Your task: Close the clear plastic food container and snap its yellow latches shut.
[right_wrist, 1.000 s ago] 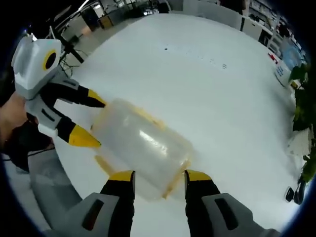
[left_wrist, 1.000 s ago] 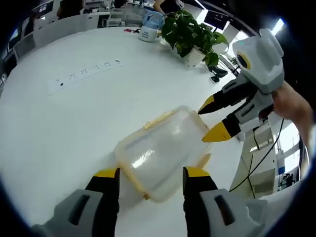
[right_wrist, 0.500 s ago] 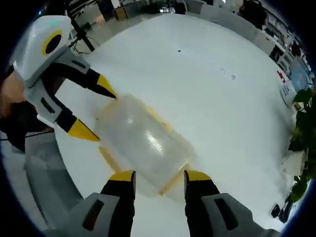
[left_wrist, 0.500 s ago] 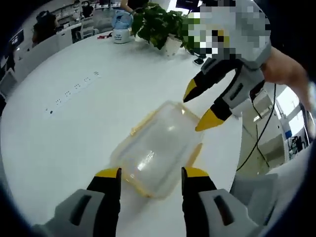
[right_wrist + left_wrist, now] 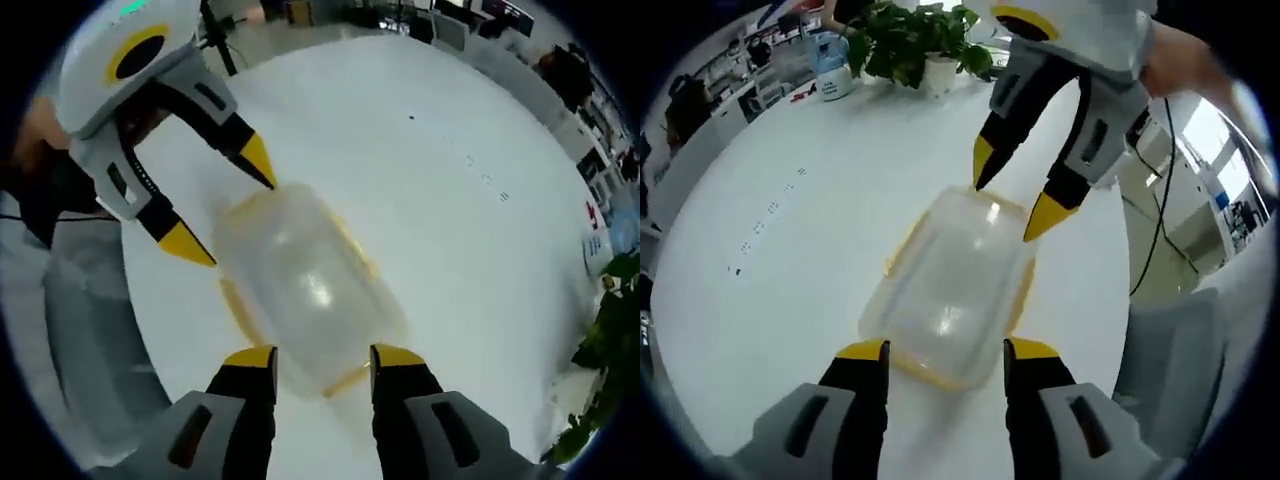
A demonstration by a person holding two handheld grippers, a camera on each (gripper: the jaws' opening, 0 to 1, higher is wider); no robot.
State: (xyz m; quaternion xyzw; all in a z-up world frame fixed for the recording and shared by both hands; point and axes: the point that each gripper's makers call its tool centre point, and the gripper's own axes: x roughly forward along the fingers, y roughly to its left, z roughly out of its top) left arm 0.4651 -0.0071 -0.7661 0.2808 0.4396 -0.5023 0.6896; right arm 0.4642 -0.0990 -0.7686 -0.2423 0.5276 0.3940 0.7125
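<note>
Both grippers, left (image 5: pixel 940 352) and right (image 5: pixel 318 358), hang spread over opposite ends of the clear container (image 5: pixel 950 285) on the white table (image 5: pixel 790 250).

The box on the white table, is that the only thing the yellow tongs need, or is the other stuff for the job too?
For the job:
- clear container
- its yellow latches
- left tongs, open
- right tongs, open

Just lying about:
- potted plant
- blue-topped tub
- white table
</note>
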